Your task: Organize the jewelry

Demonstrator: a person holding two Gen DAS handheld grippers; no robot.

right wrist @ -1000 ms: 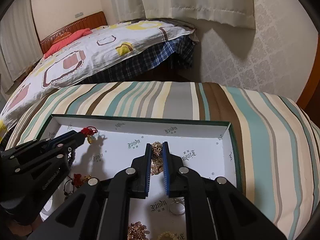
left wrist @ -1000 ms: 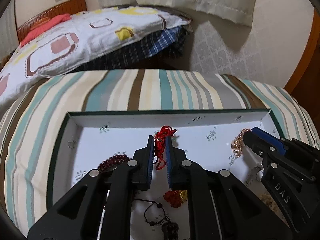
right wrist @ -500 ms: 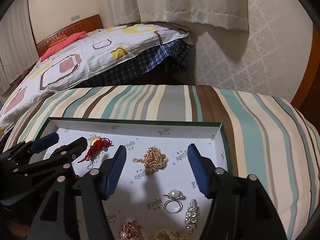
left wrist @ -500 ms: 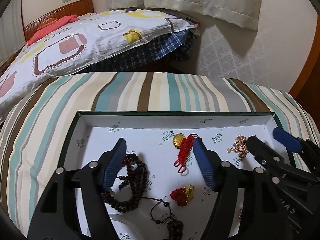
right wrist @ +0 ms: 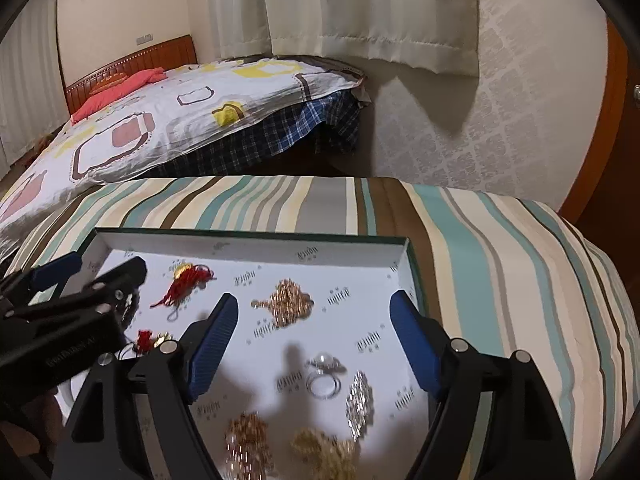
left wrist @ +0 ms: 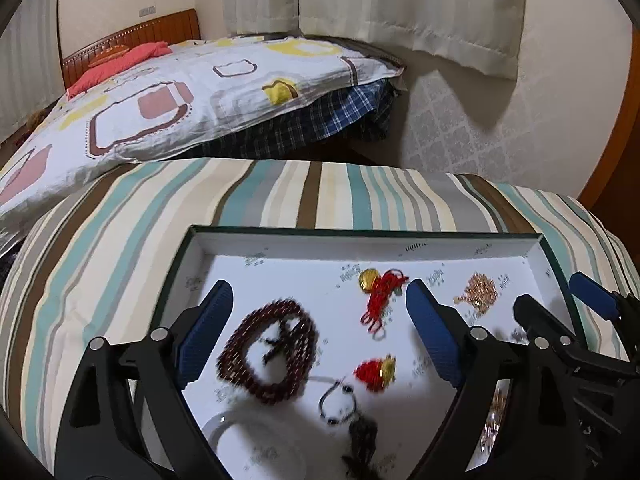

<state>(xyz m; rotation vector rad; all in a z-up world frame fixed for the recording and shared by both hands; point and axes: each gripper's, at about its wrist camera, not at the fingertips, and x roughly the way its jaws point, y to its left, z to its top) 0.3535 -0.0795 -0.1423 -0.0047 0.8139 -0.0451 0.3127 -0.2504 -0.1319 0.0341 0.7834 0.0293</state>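
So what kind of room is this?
Most likely a bedroom. There's a bed with a wooden headboard and a patterned quilt, curtains over a window, and the jewelry tray sits on a striped bedspread.

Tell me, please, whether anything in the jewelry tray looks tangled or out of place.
Nothing looks damaged or spilled. The red cord charm lies bunched with a loose loop trailing, beside the gold chain; both sit inside the tray.

Both tools released jewelry, now spread wide
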